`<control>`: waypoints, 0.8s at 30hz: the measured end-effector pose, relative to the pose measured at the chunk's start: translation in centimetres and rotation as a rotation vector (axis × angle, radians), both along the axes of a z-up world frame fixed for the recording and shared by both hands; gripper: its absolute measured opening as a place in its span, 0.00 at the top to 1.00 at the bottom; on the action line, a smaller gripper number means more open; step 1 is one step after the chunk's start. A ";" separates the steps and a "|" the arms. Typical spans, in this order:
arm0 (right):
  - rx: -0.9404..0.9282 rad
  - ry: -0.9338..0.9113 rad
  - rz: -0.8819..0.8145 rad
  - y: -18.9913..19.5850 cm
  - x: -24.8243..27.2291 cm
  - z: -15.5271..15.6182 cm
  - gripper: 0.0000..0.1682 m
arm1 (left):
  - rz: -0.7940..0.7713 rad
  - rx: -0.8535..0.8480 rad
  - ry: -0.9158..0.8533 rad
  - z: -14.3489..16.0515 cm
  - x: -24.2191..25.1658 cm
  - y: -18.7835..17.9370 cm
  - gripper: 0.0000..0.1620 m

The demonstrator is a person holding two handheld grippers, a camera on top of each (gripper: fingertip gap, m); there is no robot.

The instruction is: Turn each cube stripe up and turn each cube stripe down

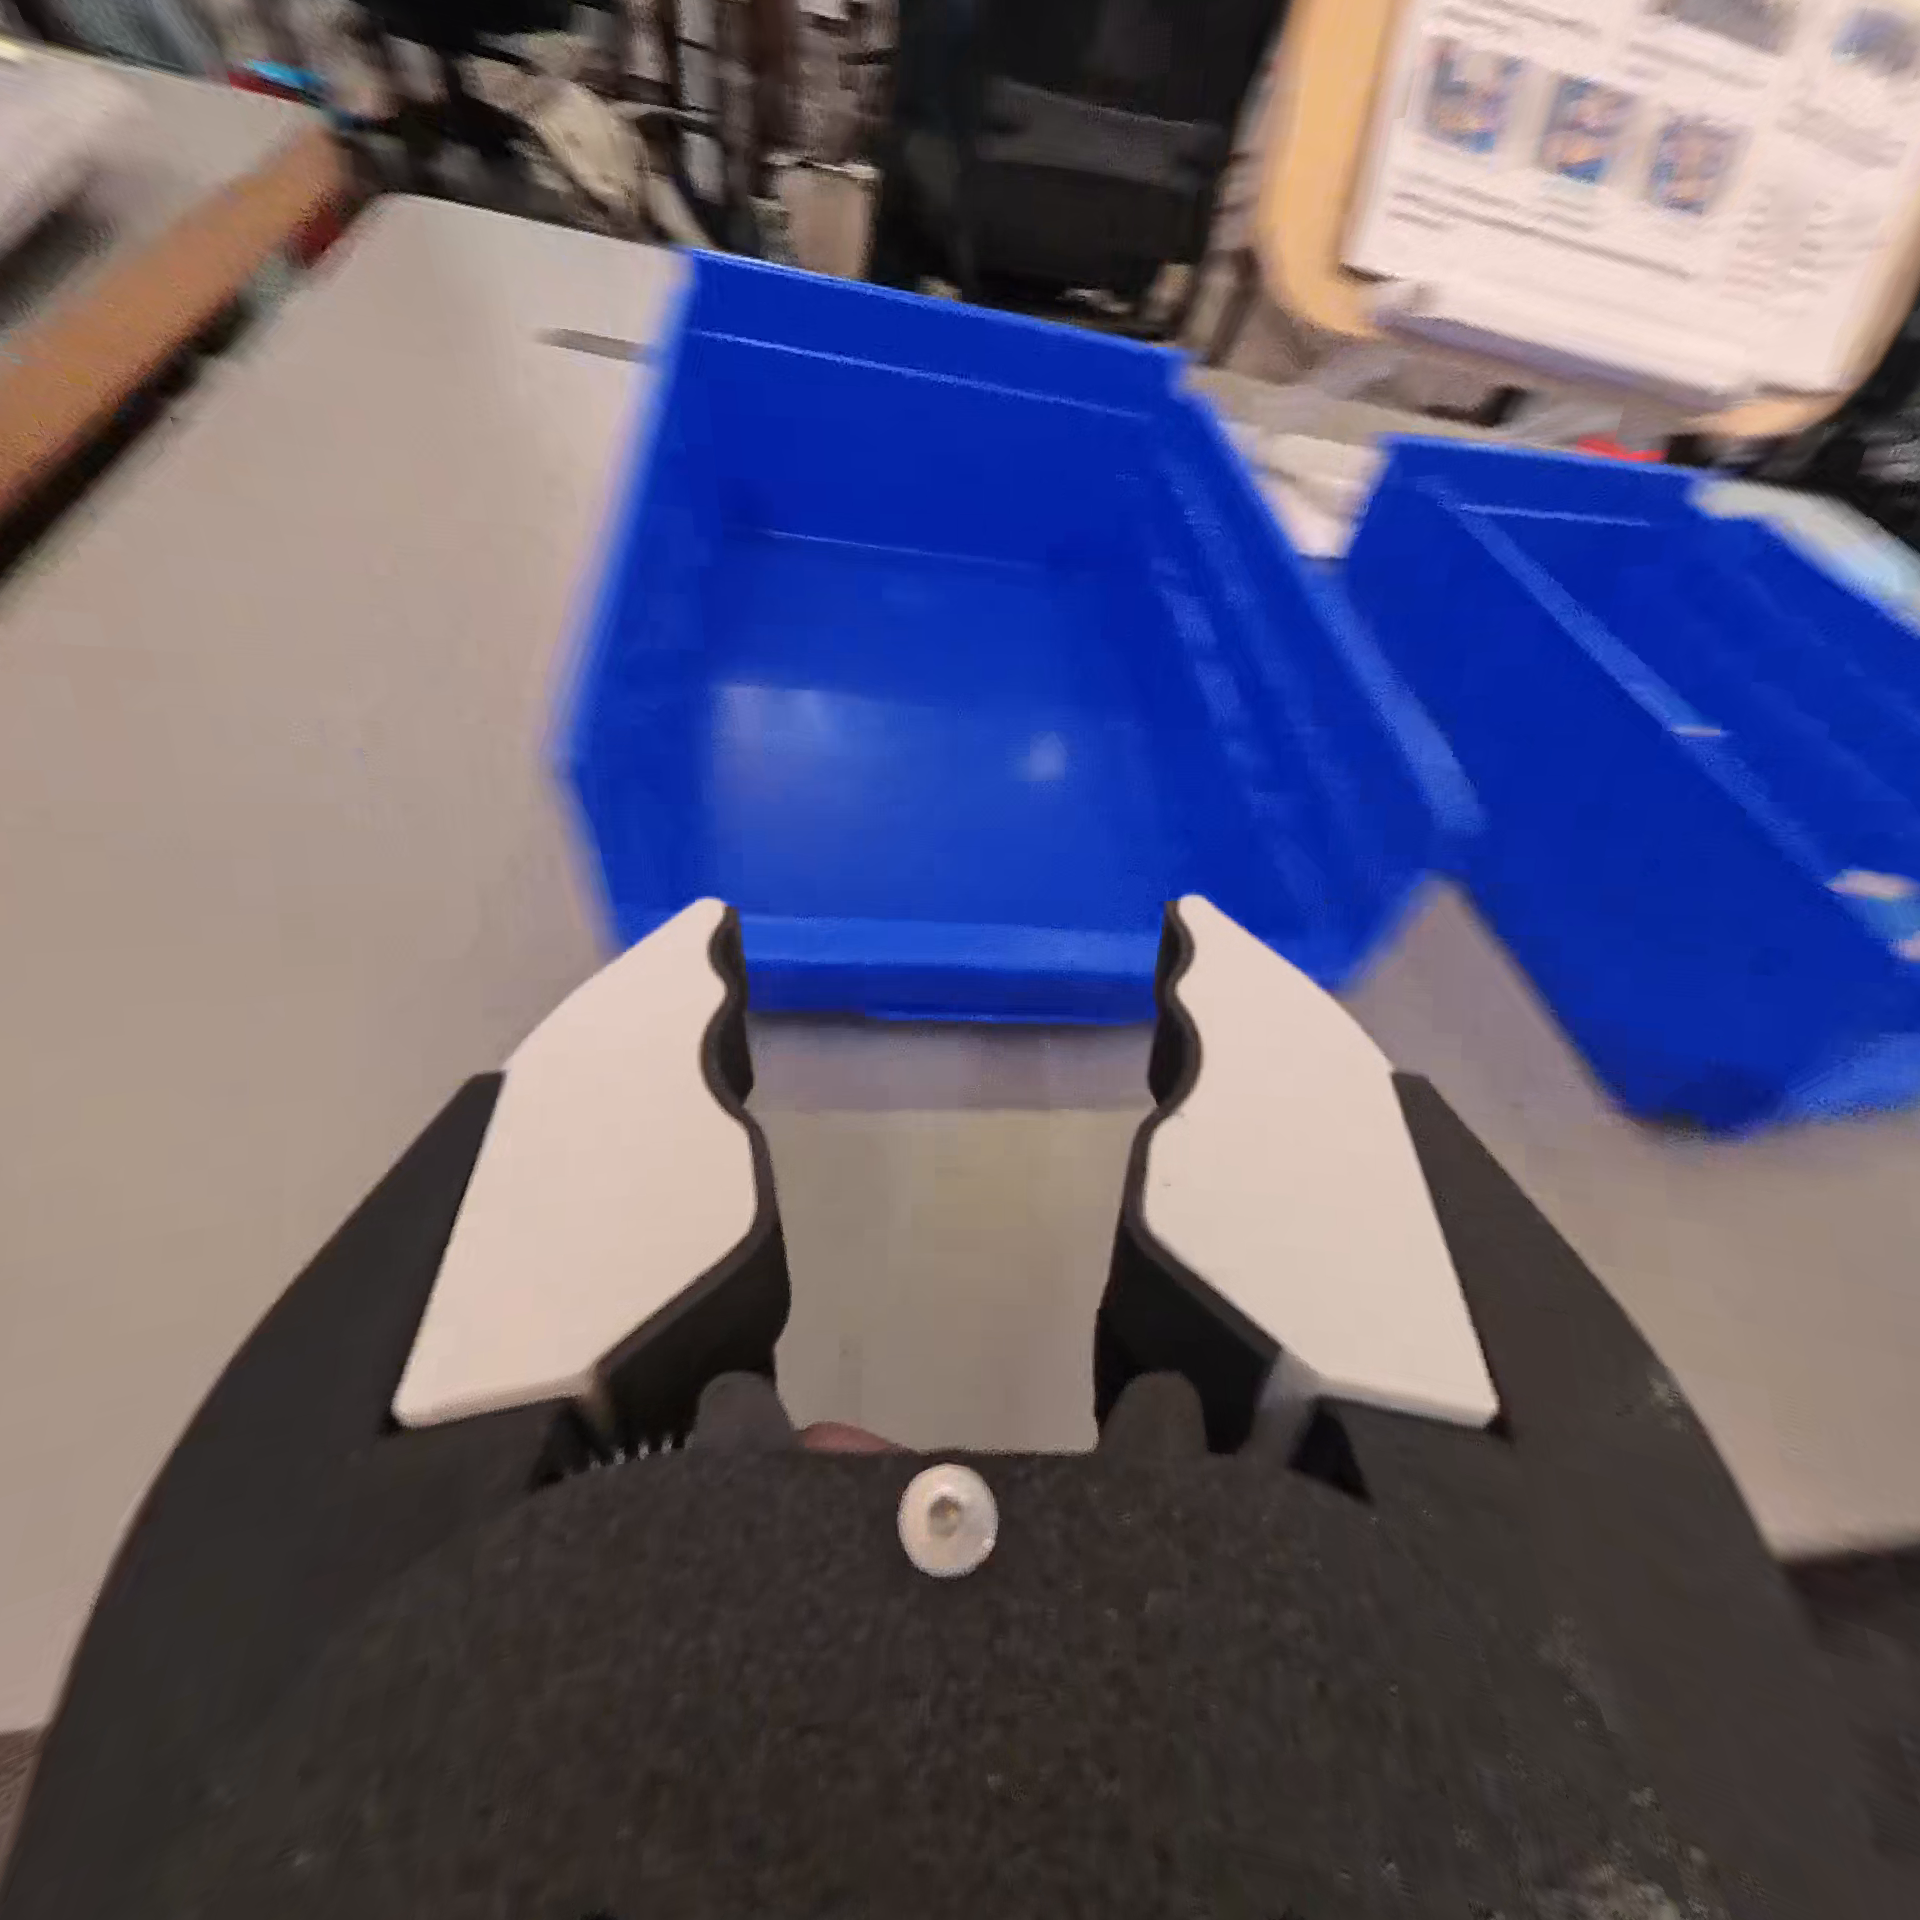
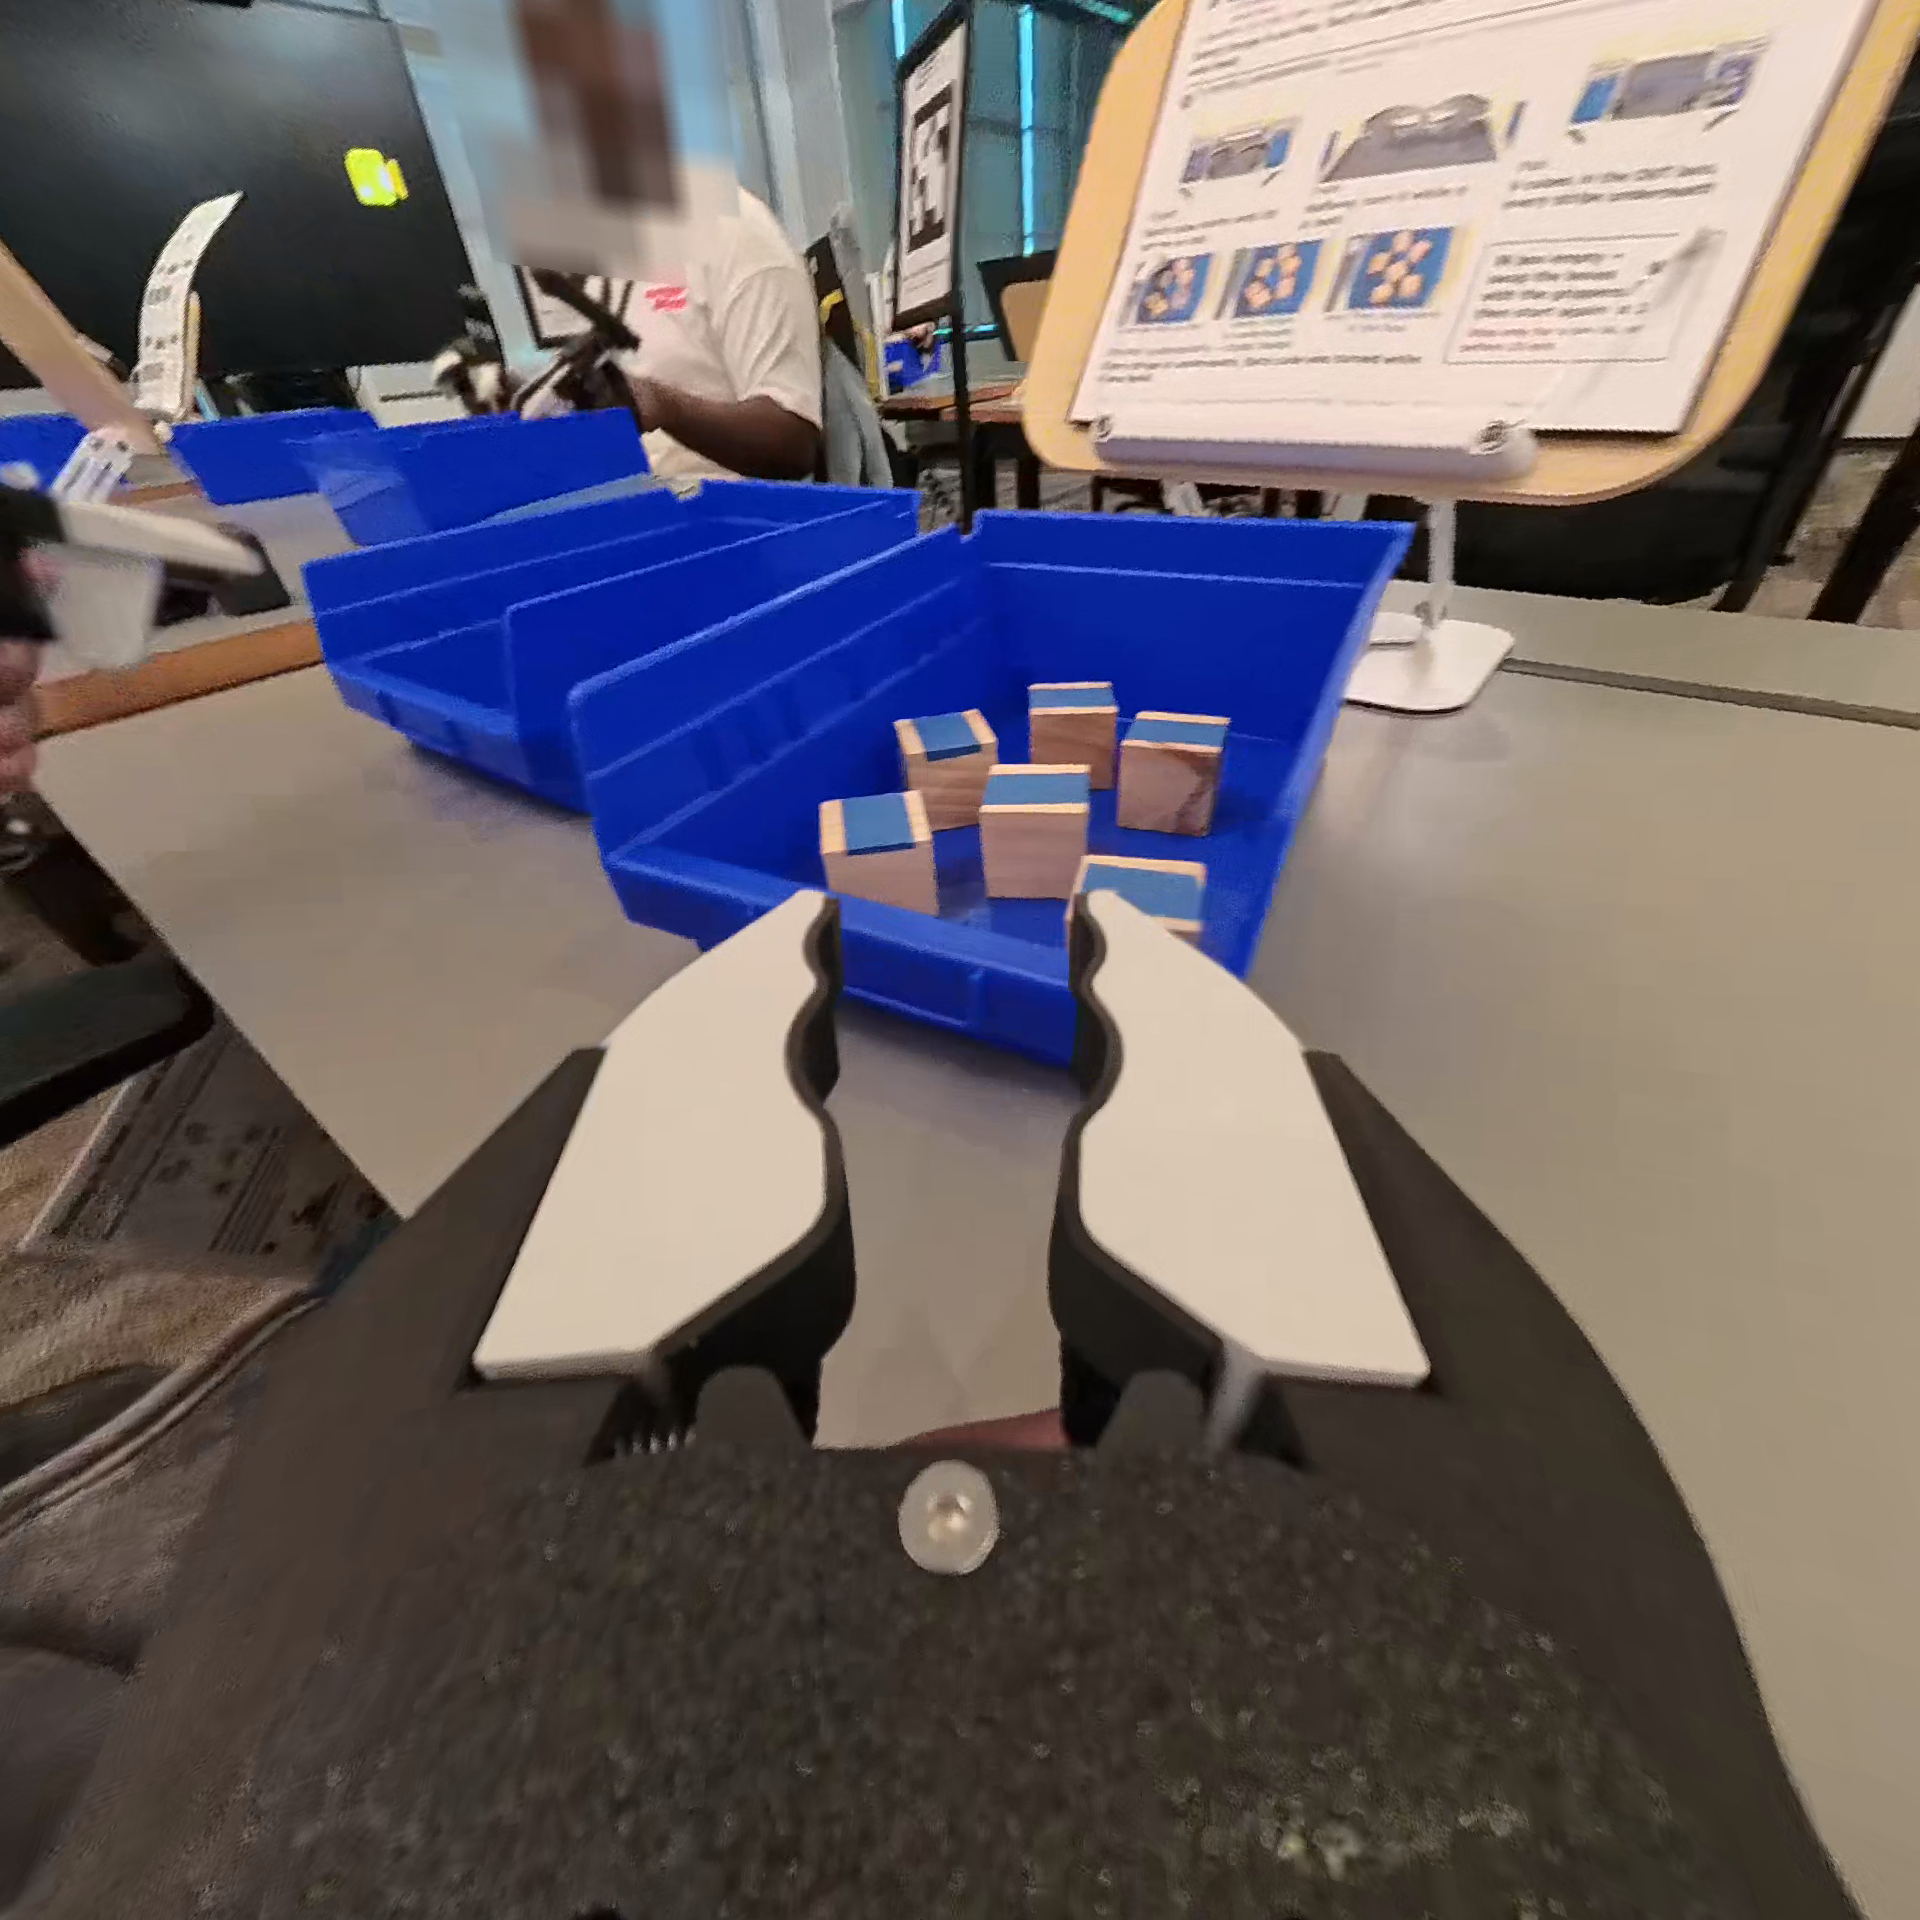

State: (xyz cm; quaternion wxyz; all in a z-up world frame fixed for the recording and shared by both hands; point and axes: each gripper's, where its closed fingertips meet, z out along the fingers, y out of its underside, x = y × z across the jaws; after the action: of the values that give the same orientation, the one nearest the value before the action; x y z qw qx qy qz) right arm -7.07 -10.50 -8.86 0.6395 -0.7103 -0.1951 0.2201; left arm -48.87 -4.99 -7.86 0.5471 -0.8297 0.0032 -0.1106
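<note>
Six stripe-up cubes [image 2: 1034,844] sit mid-frame, just beyond the parted right gripper [image 2: 951,935]; left gripper [image 1: 951,935] wide, seemingly empty, over grey table [image 2: 1558,935].

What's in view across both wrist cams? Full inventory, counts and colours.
wooden cubes: six, pale wood with a blue stripe on the top face, inside the right-hand bin
right-hand bin: one, blue, in front of the right gripper
left-hand bin: one, blue, holds nothing visible, in front of the left gripper
further bins: several, blue, on the table behind
table: one, grey, under the bins
instruction board: one, tan with a white sheet, on a white stand right of the bins
monitor: one, dark, far left
person: one, seated behind, white shirt
left gripper: white fingers, open, empty
right gripper: white fingers, open, empty
</note>
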 end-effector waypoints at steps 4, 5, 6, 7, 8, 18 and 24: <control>-0.010 -0.092 0.063 -0.8 -2.7 -1.2 0.77 | 0.120 -0.046 0.108 -1.9 -6.5 4.1 0.53; -0.006 -0.106 0.077 -1.1 -3.3 -1.4 0.77 | 0.120 -0.056 0.116 -2.5 -7.0 5.1 0.52; -0.003 -0.115 0.094 -1.4 -3.9 -1.5 0.78 | 0.114 -0.066 0.118 -3.0 -7.1 6.2 0.53; -0.005 -0.122 0.112 -1.7 -4.5 -1.7 0.78 | 0.113 -0.083 0.109 -3.5 -7.3 7.1 0.55; -0.015 -0.129 0.137 -2.0 -5.2 -2.0 0.78 | 0.100 -0.099 0.092 -4.0 -7.1 7.7 0.65; -0.113 -0.247 0.326 -3.3 -15.1 -4.2 0.77 | 0.163 -0.083 0.104 -4.7 -2.8 1.5 0.97; -0.122 -0.210 0.243 -0.8 -21.5 -2.8 0.76 | 0.266 -0.037 0.048 -4.6 -1.3 -5.3 0.96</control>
State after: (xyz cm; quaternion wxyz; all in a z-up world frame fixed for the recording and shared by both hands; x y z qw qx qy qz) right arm -28.52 -11.25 -11.66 0.5399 -0.7380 -0.3317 0.2320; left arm -50.21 -10.30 -12.46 0.5413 -0.8352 -0.0958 -0.0169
